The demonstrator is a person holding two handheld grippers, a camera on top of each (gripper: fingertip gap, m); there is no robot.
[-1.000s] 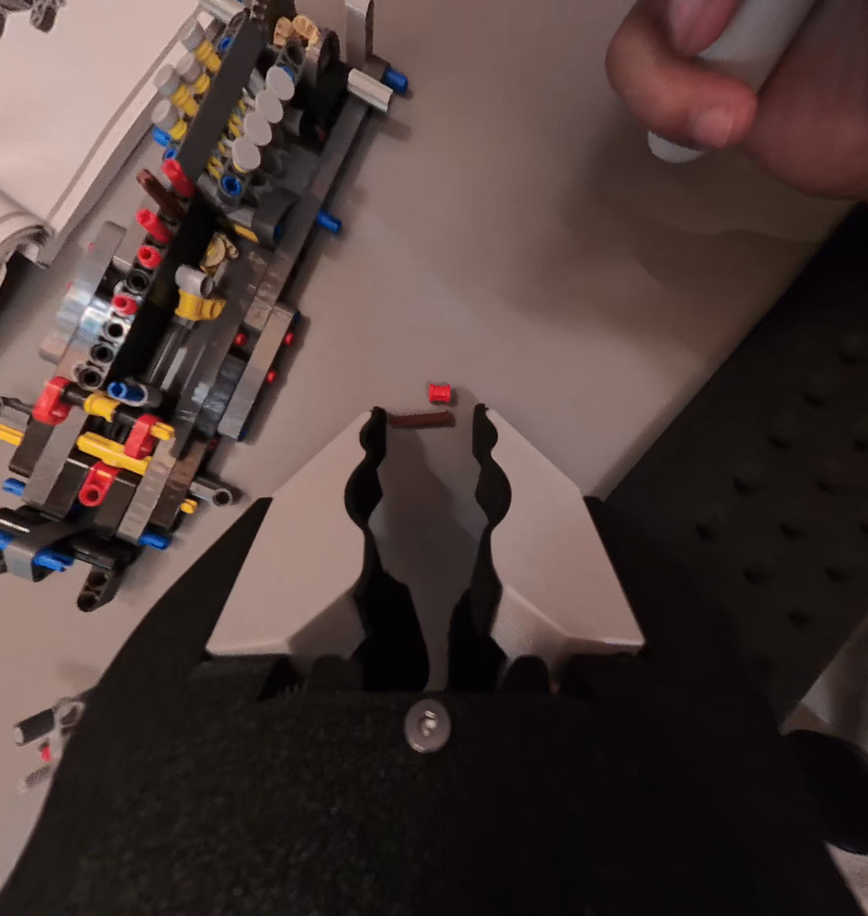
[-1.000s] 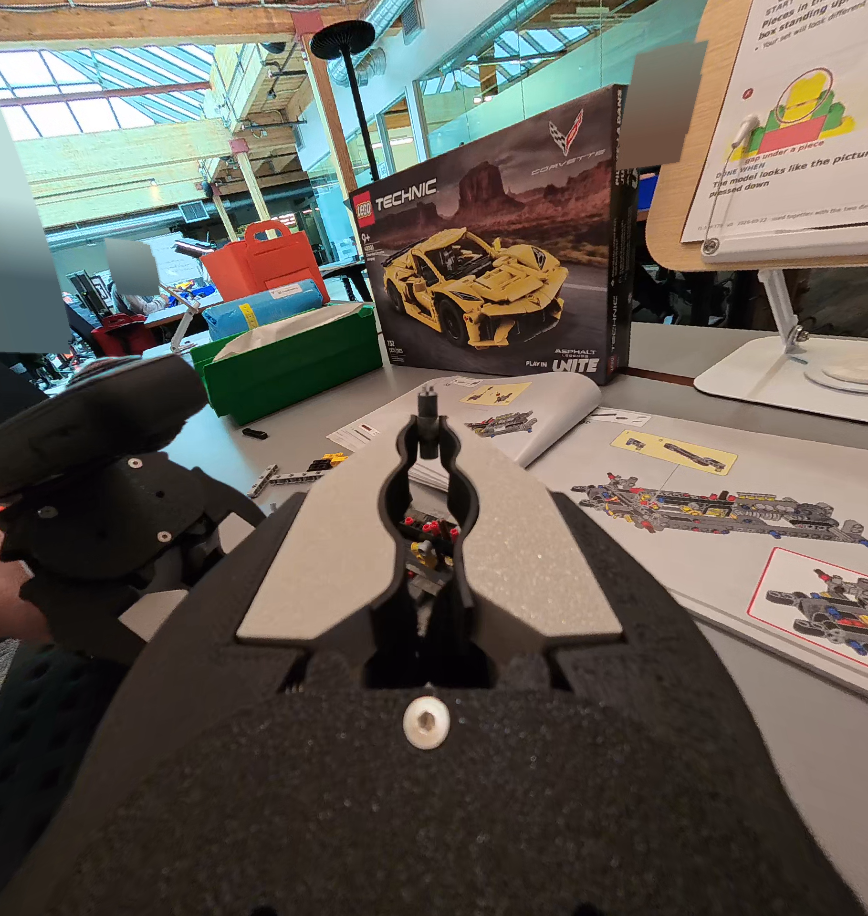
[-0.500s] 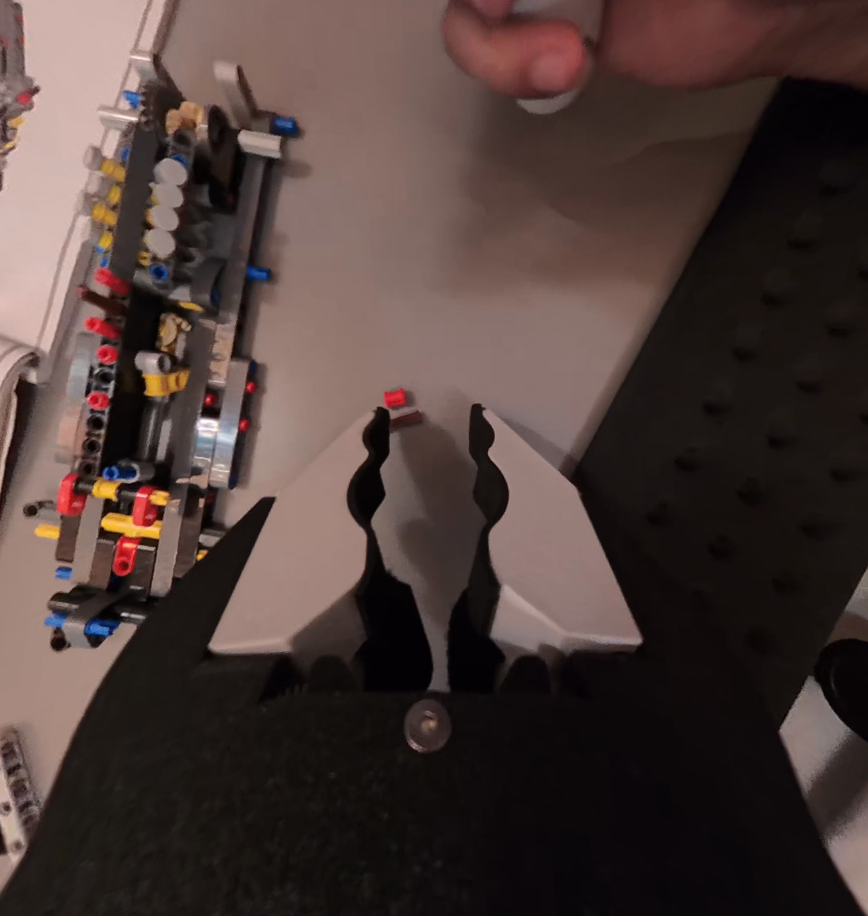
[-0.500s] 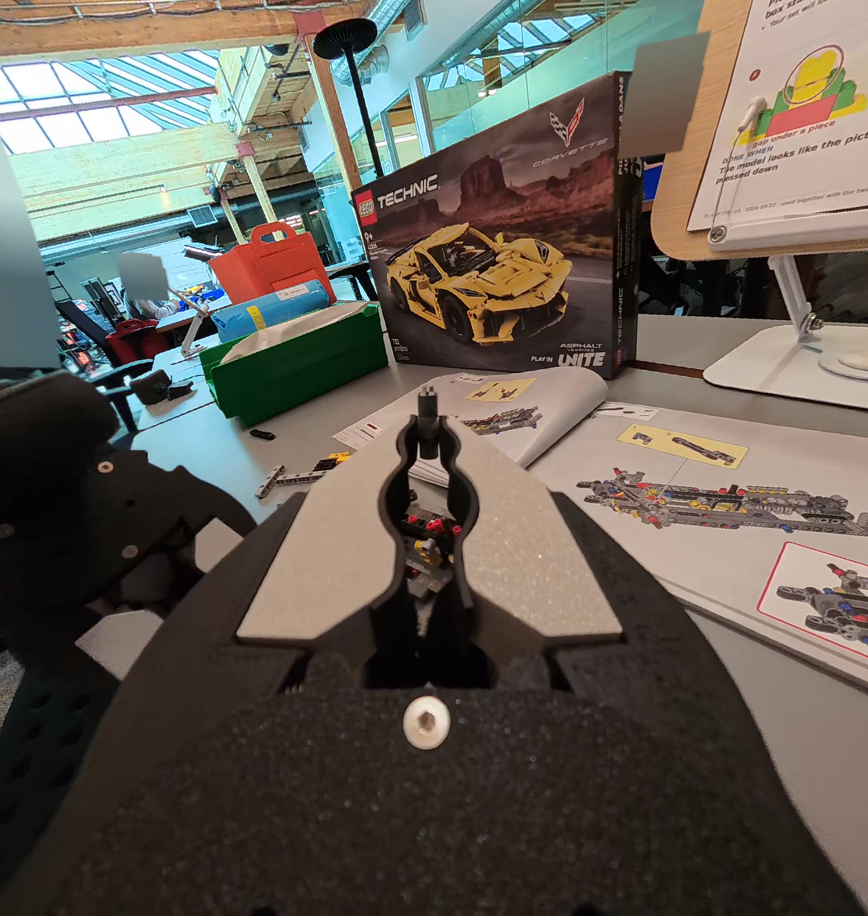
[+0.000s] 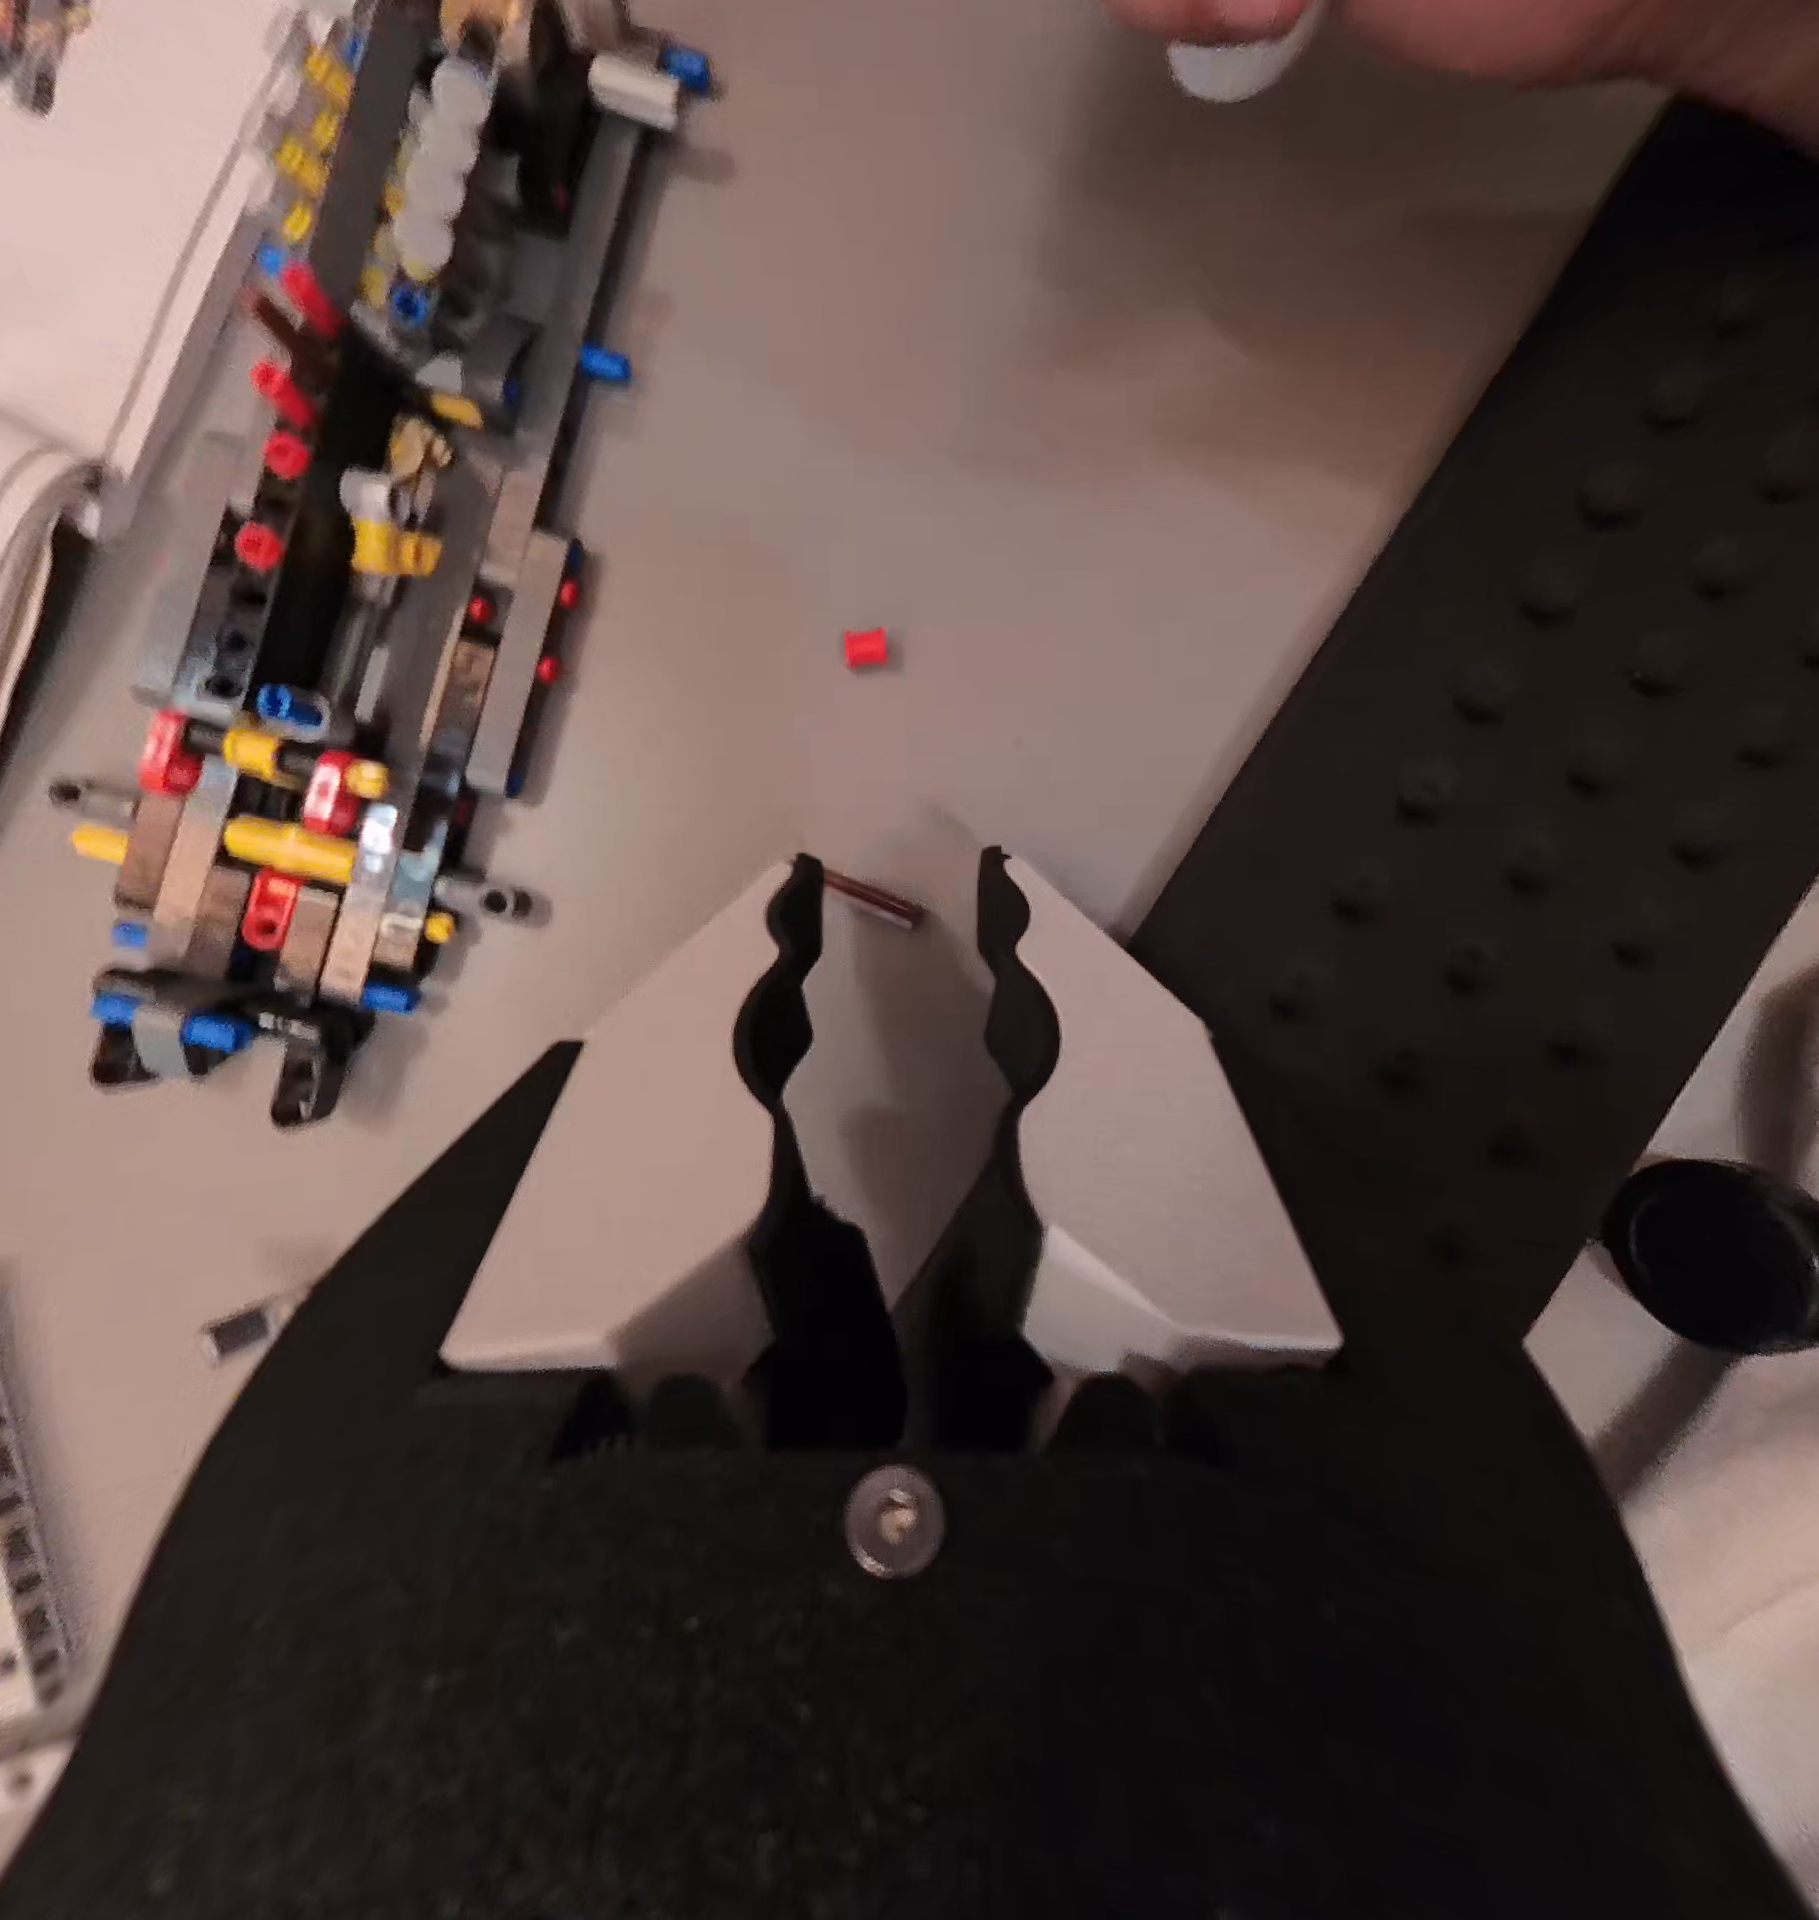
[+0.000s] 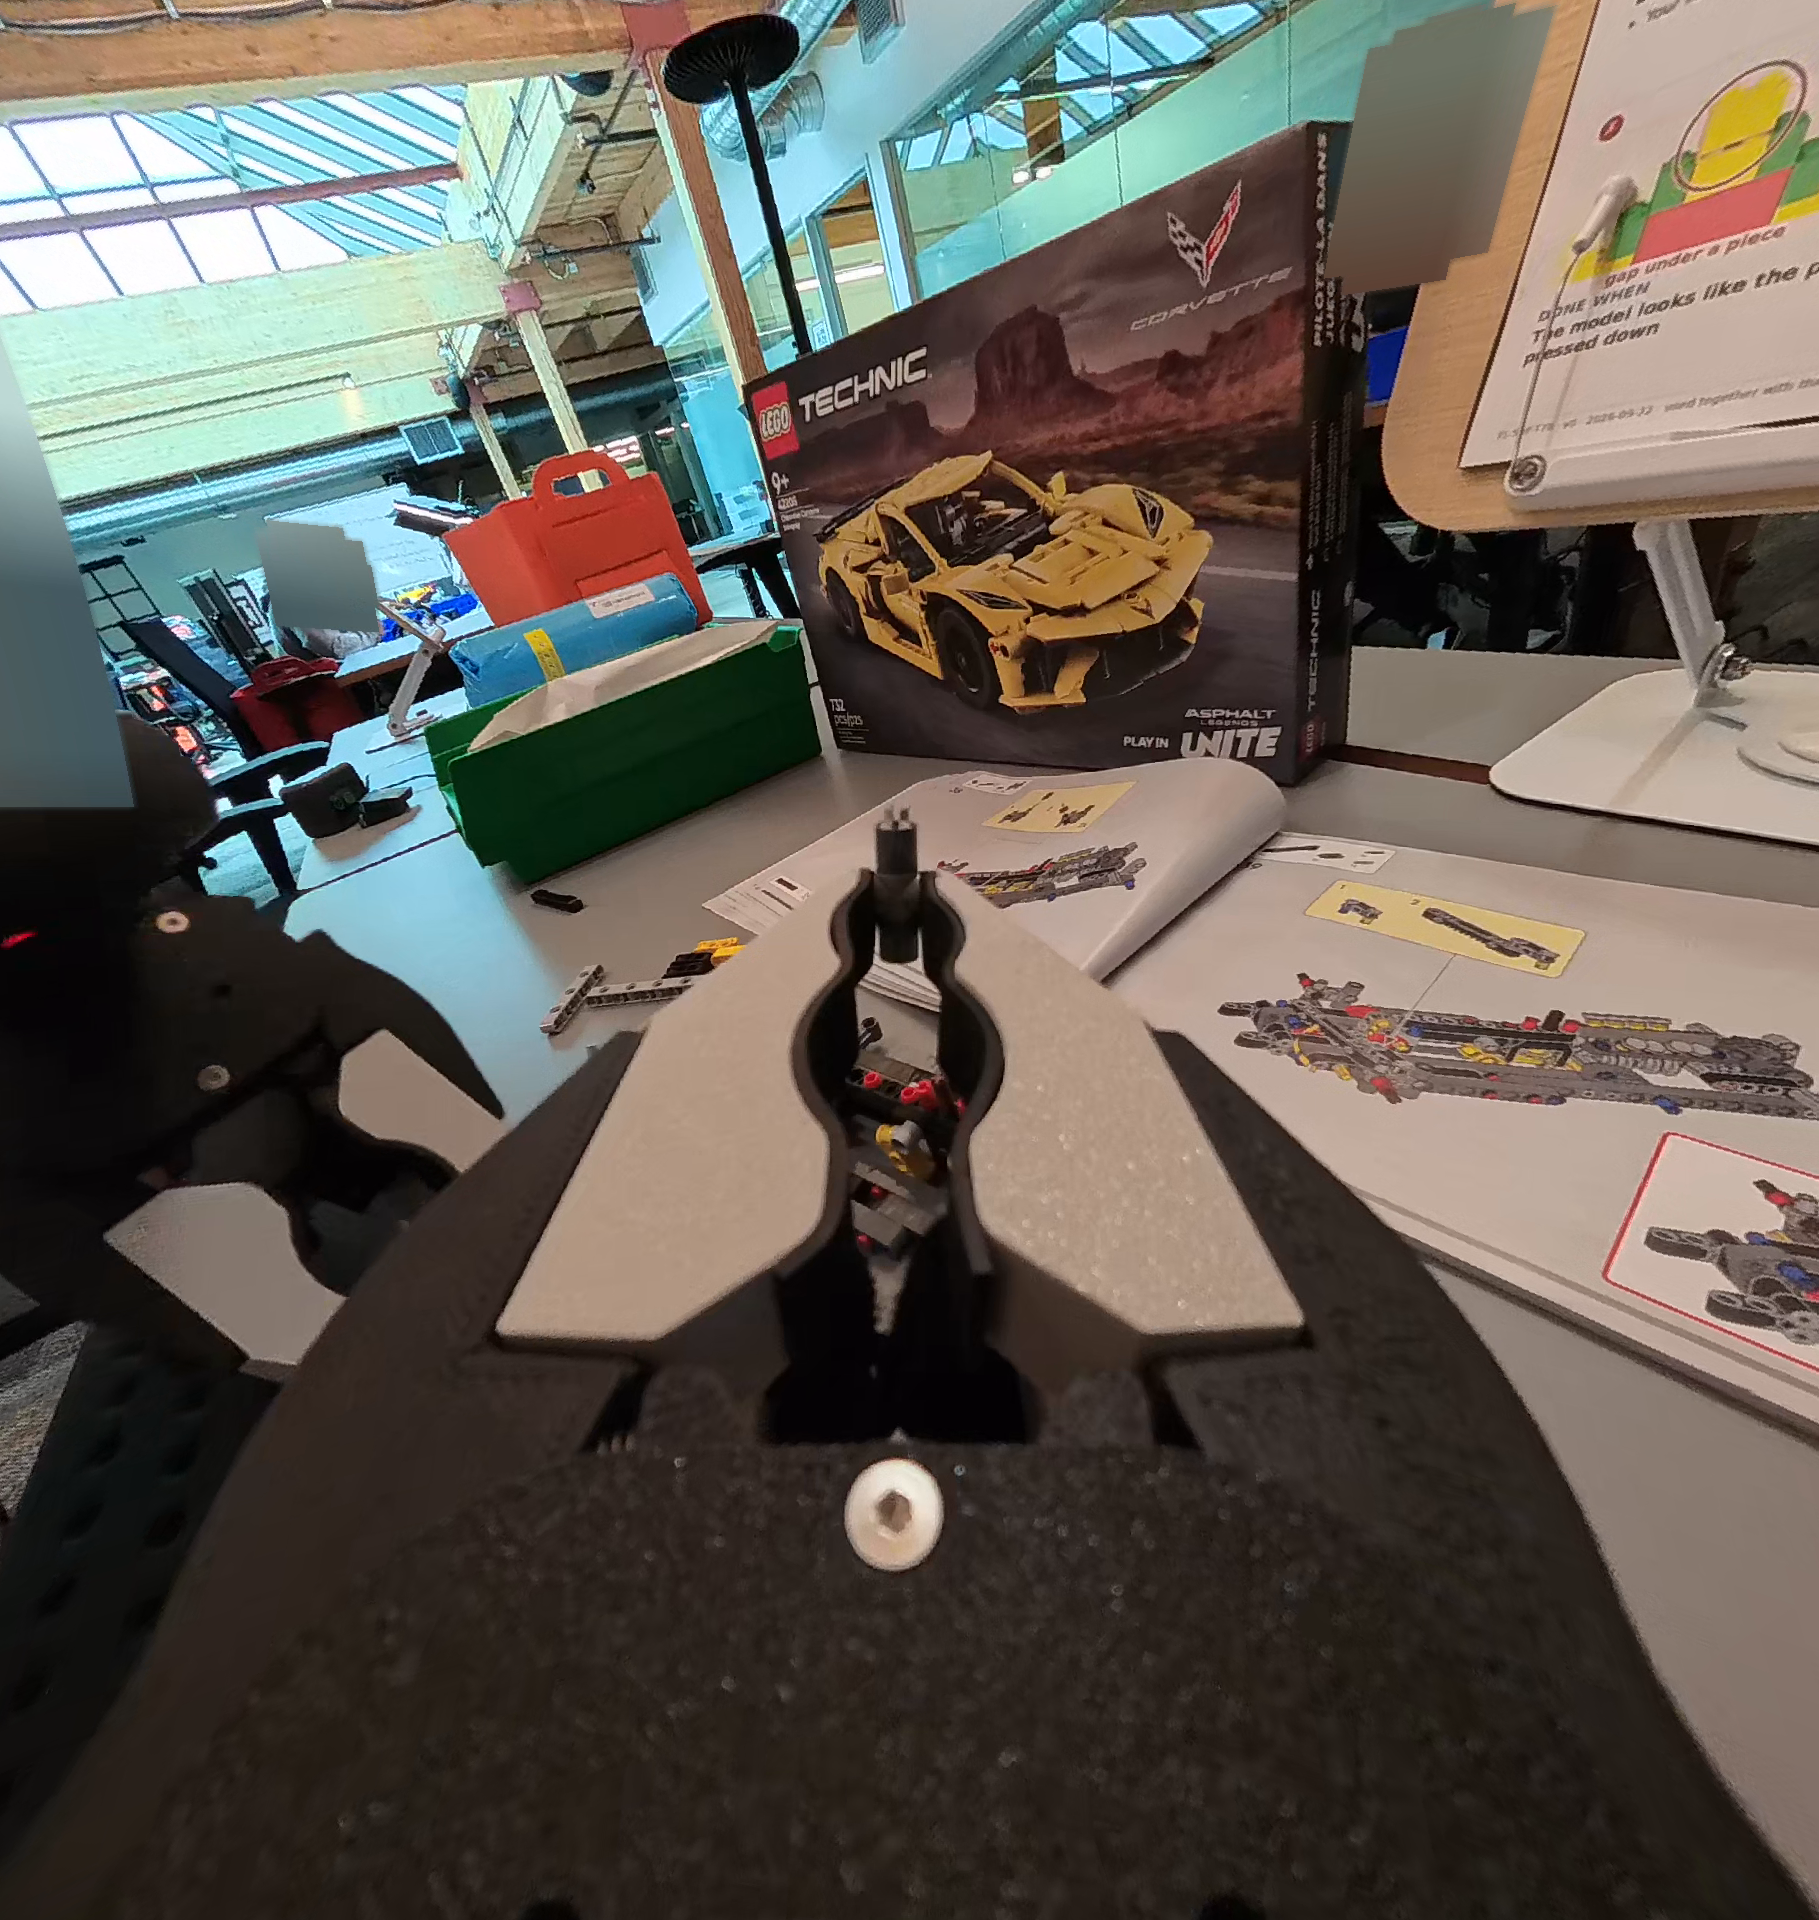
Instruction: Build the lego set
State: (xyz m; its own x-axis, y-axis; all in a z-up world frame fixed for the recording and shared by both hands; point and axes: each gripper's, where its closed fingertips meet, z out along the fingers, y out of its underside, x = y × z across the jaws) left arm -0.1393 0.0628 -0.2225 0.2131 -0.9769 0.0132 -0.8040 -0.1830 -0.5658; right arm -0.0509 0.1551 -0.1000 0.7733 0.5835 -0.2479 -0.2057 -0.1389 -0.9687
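The left gripper [image 5: 894, 883] hangs over the grey tabletop [image 5: 988, 436] with its fingers [image 5: 676, 1081] spread, and a thin dark-brown axle [image 5: 874, 898] lies between the tips, one end right against the left fingertip and slanting toward the right one. A small red bush [image 5: 866, 646] sits apart from it, farther out on the tabletop. The half-built car frame [image 5: 365, 582], the set's main piece, lies to the left of the gripper, near the edge of the open instruction booklet [image 6: 1507, 997].

The right gripper [image 6: 897, 904] is held up above the tabletop, its fingers pressed on a short black pin [image 6: 894, 868] that stands upright out of the tips.

The step in hand looks like picking up the axle. It would go best if the gripper is turned so the axle lies crosswise to the fingers and centred between them, then lowered until the tips nearly touch the surface before closing. A rod this thin is likely to roll or pivot away if one fingertip reaches it first, so the closing should be slow and even. The bush should be left clear of the sweep. Meanwhile the pin should stay steady and upright in the other gripper.
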